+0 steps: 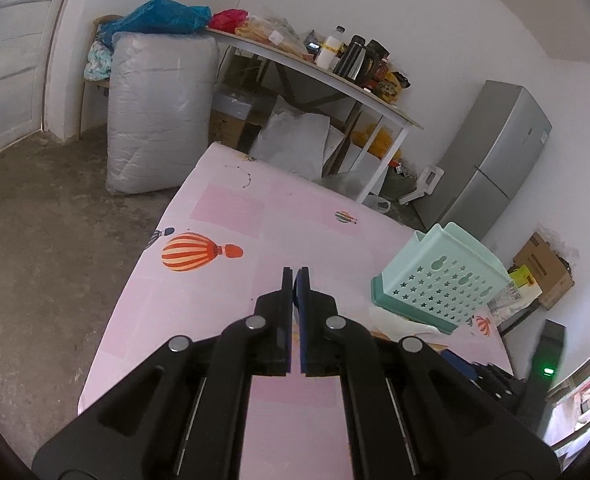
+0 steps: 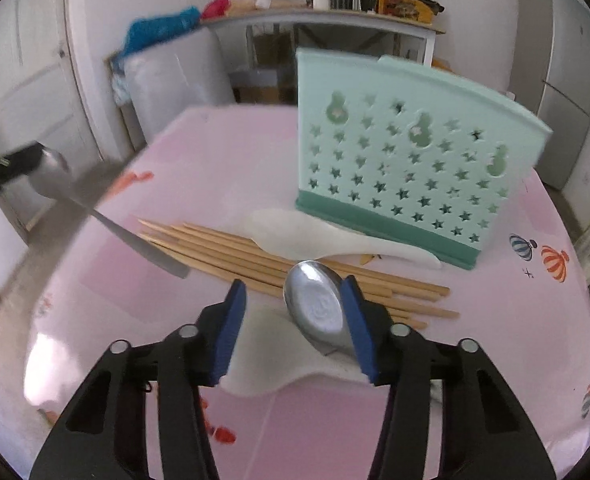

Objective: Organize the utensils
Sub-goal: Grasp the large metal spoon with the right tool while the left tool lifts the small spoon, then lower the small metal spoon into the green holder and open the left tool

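Steel spoon [image 2: 319, 308] lies at 12 o'clock between the spread right tongs [image 2: 295, 292], touching only one pad; centre it before pinching. Left tongs [image 1: 295, 280] are pressed together.

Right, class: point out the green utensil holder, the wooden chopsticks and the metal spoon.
green utensil holder [image 2: 399, 160], right wrist view, on its star-pierced front wall.
wooden chopsticks [image 2: 231, 250], right wrist view, mid-bundle.
metal spoon [image 2: 315, 300], right wrist view, inside its bowl.

Cluttered side table [image 1: 319, 76] against wall — grey fridge [image 1: 499, 152] right, wrapped bundle [image 1: 159, 116] (floor) left.
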### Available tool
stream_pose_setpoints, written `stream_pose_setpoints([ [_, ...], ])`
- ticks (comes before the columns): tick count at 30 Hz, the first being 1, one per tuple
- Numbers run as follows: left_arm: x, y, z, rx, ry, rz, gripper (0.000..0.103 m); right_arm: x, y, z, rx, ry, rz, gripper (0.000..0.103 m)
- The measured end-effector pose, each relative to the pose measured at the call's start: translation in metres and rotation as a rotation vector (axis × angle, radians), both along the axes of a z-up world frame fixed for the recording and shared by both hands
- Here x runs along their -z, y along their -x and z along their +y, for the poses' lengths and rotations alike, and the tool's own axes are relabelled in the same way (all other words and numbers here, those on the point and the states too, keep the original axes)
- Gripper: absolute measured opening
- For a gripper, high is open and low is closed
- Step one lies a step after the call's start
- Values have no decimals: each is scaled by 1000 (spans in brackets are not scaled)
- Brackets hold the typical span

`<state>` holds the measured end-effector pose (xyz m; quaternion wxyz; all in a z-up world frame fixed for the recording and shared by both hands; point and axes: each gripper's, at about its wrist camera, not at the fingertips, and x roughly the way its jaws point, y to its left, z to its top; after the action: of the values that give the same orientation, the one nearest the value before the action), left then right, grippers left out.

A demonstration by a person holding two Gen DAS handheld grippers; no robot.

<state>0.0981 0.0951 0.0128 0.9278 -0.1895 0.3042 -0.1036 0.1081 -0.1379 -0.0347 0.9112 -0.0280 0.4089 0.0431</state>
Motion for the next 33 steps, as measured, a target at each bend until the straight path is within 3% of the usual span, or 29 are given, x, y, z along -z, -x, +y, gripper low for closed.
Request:
stream_pose_setpoints([
  [3,1,-1,-1,-1,-5,2,1,8,-11,5,39,34,37,29],
  [5,1,-1,-1,-2,-8,-1,1,10,-14,4,54,22,53,13],
  [8,-2,0,1,-6,-11,-14,1,5,-12,-1,79,-2,41,6],
  [14,-11,5,2,-17,-13,-45,1,-25,3,-43,114,-154,-29,2],
  [24,-43,11,-4,-15,7,-127,1,-76,57,-163,235,-542,-160,2],
  [28,-66,11,-16,14,11,-188,1,-82,73,-189,287,-580,-210,2],
  [33,-111,5,-37,55,25,-323,1,-87,87,-202,305,-576,-251,2],
])
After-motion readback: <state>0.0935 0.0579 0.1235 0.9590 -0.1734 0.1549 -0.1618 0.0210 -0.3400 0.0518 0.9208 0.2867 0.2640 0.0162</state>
